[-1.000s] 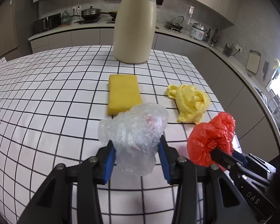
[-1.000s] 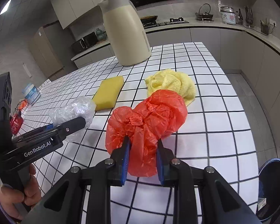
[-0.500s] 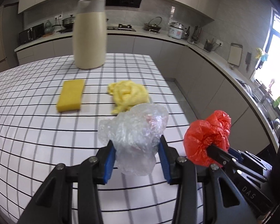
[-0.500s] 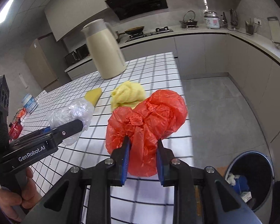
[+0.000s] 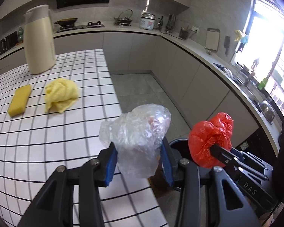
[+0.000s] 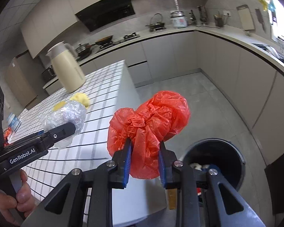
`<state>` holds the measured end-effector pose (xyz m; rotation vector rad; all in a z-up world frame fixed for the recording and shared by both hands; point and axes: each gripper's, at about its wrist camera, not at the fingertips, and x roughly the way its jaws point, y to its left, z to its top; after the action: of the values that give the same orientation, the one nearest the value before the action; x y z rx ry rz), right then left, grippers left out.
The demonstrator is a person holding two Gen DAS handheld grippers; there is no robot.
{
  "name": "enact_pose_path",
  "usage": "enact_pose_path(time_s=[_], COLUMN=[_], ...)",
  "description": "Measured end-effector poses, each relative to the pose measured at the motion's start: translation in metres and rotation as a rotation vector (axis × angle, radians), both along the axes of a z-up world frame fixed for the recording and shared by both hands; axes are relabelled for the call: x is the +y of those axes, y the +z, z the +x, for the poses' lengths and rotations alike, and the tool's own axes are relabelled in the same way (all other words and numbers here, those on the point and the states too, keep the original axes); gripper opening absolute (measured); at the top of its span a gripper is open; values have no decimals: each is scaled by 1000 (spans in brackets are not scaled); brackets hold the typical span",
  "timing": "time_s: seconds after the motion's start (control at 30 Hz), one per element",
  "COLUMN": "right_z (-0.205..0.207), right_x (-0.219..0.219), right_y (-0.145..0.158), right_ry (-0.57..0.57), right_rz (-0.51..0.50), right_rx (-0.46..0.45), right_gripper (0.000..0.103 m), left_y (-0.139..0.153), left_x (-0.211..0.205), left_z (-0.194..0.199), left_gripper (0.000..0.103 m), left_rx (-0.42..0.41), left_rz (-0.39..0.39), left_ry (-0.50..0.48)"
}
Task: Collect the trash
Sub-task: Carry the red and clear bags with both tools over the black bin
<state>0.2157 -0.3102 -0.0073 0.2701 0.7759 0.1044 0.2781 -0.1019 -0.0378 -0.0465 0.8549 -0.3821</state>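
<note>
My left gripper (image 5: 138, 160) is shut on a crumpled clear plastic bag (image 5: 136, 132) and holds it in the air at the table's right edge. My right gripper (image 6: 144, 162) is shut on a crumpled red plastic bag (image 6: 149, 121) and holds it past the table edge, above the floor. The red bag also shows in the left wrist view (image 5: 211, 138), and the clear bag in the right wrist view (image 6: 66, 117). A black round trash bin (image 6: 215, 160) with some trash inside stands on the floor just right of and below the red bag.
A white grid-patterned table (image 5: 37, 132) holds a yellow sponge (image 5: 19, 100), a yellow crumpled cloth (image 5: 61, 94) and a tall cream jug (image 5: 39, 41). Grey kitchen counters (image 5: 189, 43) run along the back and right walls, with grey floor between.
Both grippers have swung right with their bags, from over the table to its right edge. The trash bin has come closer and now sits under the right gripper's right side.
</note>
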Motion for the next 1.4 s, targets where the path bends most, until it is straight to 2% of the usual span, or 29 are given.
enact_pose_path(time_s=[0.3,0.5,0.67,1.03,1.33,1.4], right_z=[-31,-51,-58,-47,-4,5], right_x=[-62,-95,-120,-156,-175,-178], right_y=[-7,-19,-34,-84,-140,-151], right_ry=[-115,-181,-215,-205,-133,-114], right_rz=[-12,-15,-10,6,-7,-24], right_rx=[26,60,98,180,237,243], right_gripper=[27,27,27,27,27,29], left_y=[-8,-24,-41,-92,-137,-146], left_x=[-59,-97,-121,-159,-175,-178], left_z=[-9,-15,-16,-15,-3,0], left_gripper=[44,44,44,44,45,50], left_rx=[30,72,117,225,291,303], left_rz=[-4,4,16,68,89,93], left_ry=[-109,-180,-203,-163,-91,-78])
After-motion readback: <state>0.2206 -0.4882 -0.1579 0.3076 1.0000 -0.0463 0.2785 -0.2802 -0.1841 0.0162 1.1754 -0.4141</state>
